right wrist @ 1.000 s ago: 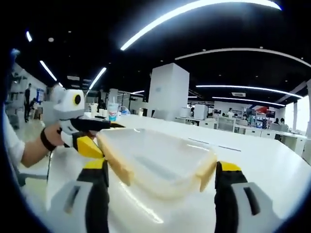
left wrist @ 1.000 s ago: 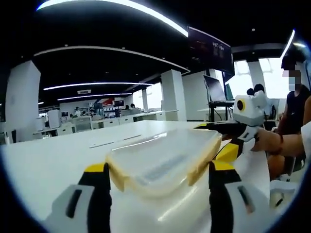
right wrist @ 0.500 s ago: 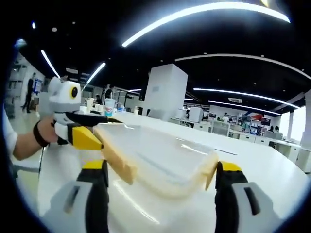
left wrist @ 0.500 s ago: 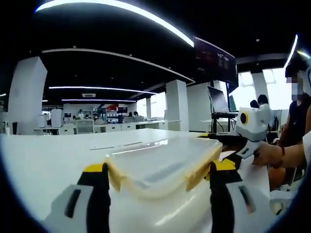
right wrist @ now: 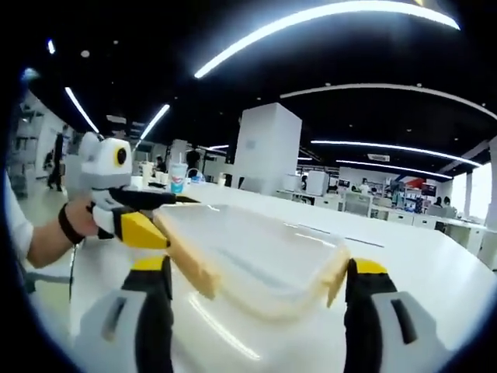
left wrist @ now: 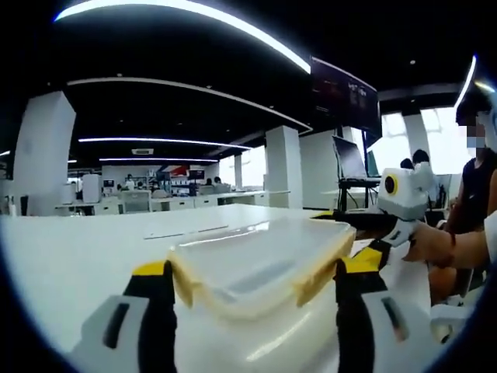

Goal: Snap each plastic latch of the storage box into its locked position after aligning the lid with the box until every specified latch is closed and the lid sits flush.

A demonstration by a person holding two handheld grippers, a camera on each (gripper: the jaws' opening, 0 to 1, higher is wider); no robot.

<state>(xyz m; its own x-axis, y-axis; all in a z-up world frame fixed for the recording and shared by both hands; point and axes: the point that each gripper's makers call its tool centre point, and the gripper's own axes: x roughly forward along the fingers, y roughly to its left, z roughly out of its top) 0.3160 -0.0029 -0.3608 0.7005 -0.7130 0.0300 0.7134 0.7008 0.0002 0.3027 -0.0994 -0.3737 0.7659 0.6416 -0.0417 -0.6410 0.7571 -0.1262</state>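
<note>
Dark ceiling with curved light strips (left wrist: 194,12); white square pillars (right wrist: 266,148); long white tables (left wrist: 70,249); bright windows (left wrist: 439,128)

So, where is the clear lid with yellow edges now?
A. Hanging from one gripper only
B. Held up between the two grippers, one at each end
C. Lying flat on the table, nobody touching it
B: the lid sits between the left gripper jaws, and the right gripper holds its other end.
</note>
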